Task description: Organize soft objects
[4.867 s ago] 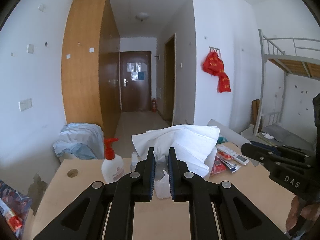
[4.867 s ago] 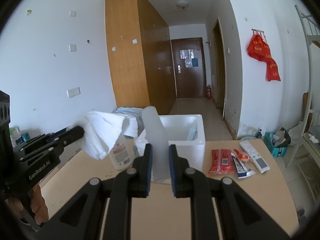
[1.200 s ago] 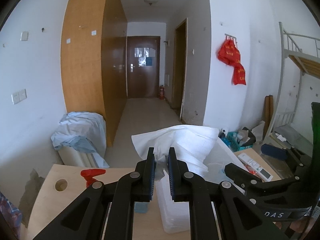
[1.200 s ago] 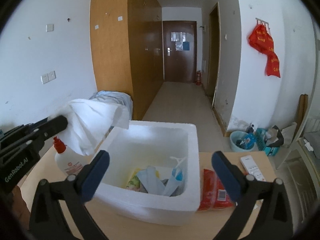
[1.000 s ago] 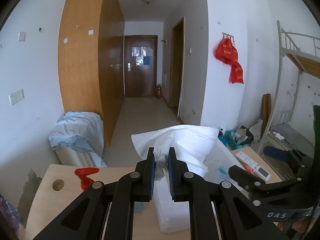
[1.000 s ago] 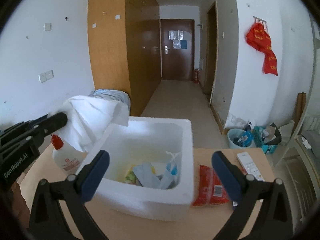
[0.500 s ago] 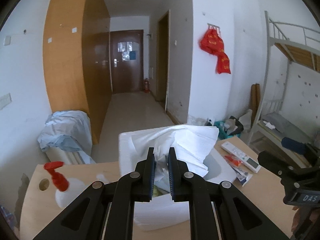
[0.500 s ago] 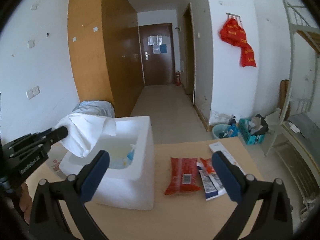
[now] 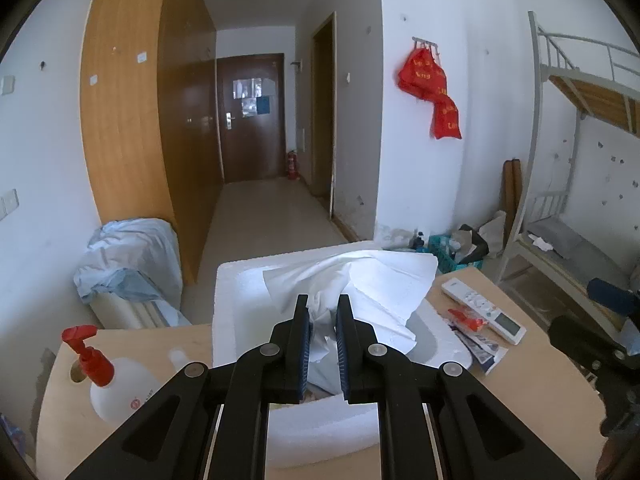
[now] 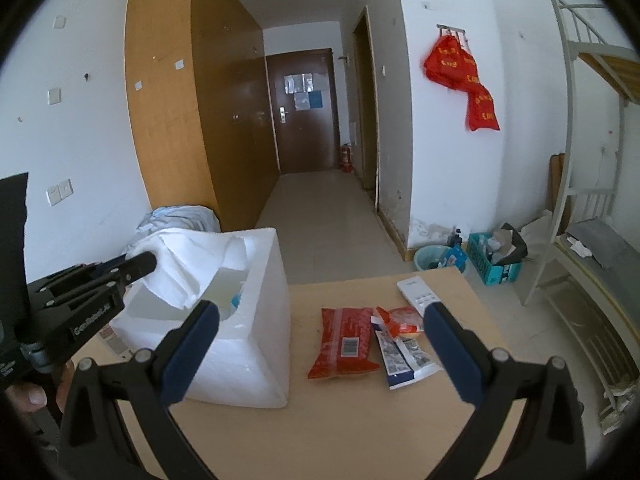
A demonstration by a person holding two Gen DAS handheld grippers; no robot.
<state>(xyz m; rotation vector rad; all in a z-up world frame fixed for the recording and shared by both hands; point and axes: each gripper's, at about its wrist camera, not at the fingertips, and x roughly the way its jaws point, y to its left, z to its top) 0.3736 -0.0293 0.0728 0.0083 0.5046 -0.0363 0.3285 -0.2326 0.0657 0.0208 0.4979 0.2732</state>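
The left tongs (image 9: 322, 316) are clamped on a white tissue (image 9: 372, 280), which hangs over the open white foam box (image 10: 264, 320) on the worktop (image 10: 340, 412). The right tongs (image 10: 320, 348) stand wide apart and hold nothing, beside the box near a red packet (image 10: 346, 340).

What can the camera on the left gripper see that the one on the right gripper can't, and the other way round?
Only the left wrist view shows the pump bottle with its red top, and the left gripper from behind, shut on the white cloth.

Only the right wrist view shows the whole red packet on the table, framed by the open right gripper.

Both show the white foam box, the cloth held over it, the remote and the red bags on the wall.
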